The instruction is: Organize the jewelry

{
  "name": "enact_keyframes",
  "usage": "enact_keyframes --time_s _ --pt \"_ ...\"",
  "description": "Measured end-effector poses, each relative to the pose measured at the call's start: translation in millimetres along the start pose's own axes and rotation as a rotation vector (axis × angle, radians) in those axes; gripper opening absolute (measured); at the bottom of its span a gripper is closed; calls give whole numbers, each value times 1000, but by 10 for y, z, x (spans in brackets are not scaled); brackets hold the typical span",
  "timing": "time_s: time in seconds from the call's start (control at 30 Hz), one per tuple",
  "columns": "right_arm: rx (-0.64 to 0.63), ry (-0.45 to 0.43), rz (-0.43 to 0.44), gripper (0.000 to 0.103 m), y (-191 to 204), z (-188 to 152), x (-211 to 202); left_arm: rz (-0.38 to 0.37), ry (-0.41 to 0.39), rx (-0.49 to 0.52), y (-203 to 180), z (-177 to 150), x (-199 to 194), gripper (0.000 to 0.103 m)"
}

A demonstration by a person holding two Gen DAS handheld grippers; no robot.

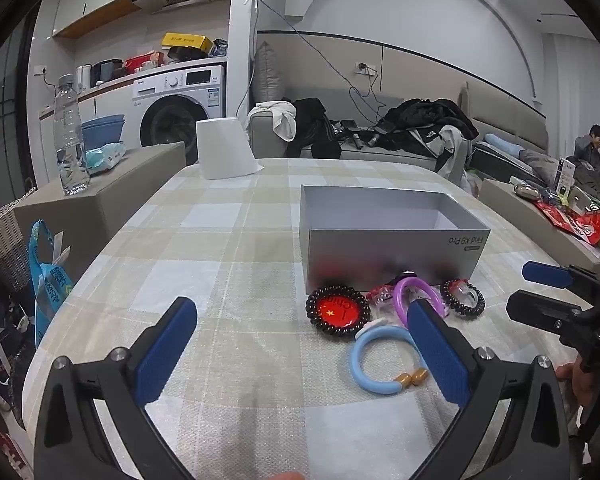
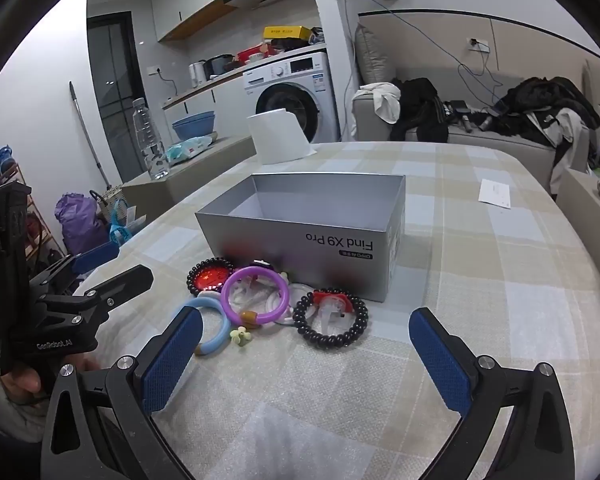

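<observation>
An open grey box (image 1: 388, 240) (image 2: 312, 236) stands on the checked tablecloth. Before it lies a pile of jewelry: a black bead bracelet with a red disc (image 1: 337, 315) (image 2: 210, 276), a purple ring (image 1: 404, 300) (image 2: 256, 296), a light blue ring (image 1: 380, 358) (image 2: 214, 324), a second black bead bracelet (image 1: 462, 297) (image 2: 331, 324) and clear rings. My left gripper (image 1: 300, 344) is open, above the table left of the pile; its right finger overlaps the blue ring. My right gripper (image 2: 306, 348) is open, just in front of the pile. Both are empty.
A white paper roll (image 1: 224, 154) (image 2: 278, 136) stands at the table's far edge. A water bottle (image 1: 69, 136) stands on a side cabinet at left. A white card (image 2: 496, 193) lies on the table at right. A sofa with clothes (image 1: 380, 128) is behind.
</observation>
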State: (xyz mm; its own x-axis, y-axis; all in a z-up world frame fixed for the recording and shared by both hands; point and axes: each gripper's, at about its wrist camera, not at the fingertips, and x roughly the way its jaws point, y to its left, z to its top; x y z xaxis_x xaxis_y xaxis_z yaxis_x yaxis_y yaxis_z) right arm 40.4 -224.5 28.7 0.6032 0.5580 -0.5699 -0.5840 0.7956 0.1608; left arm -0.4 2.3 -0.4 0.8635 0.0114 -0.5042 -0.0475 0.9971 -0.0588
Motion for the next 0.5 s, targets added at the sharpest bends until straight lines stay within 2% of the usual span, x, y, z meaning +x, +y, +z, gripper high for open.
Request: enact_keyframes --time_s 0.5 --pt "10 8 1 103 -27 7 1 8 7 -5 17 -4 4 102"
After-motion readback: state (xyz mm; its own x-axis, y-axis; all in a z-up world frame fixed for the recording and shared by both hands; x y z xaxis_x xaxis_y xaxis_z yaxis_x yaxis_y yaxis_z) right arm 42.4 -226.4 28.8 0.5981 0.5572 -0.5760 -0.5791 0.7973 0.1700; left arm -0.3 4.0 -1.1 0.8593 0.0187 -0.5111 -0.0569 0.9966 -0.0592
